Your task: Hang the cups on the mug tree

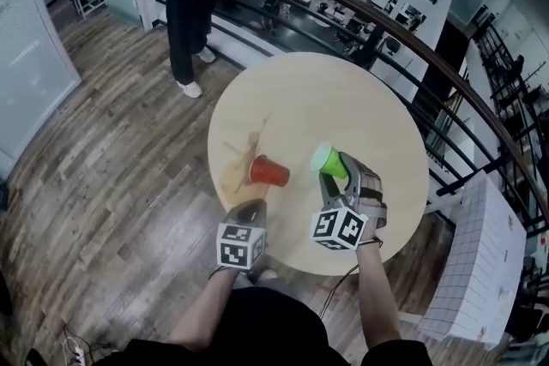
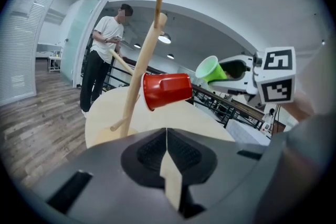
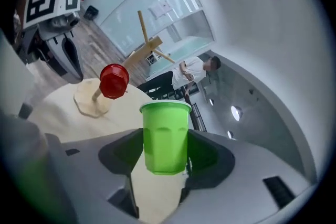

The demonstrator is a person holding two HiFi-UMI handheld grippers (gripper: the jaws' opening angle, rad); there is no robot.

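Right tool (image 3: 165, 153) grips the green cup (image 3: 165, 128), left tool (image 2: 167, 136) closed, empty; a clumsy approach could knock the red cup (image 2: 167, 90) off the mug tree (image 2: 140, 65).

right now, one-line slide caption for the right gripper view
Right gripper holding a green cup; red cup already hung on the mug tree beyond.

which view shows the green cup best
Right gripper view: the green cup sits large and centred, gripped between the jaws. Head view shows it small and tilted; left gripper view shows only its mouth end, off to one side.
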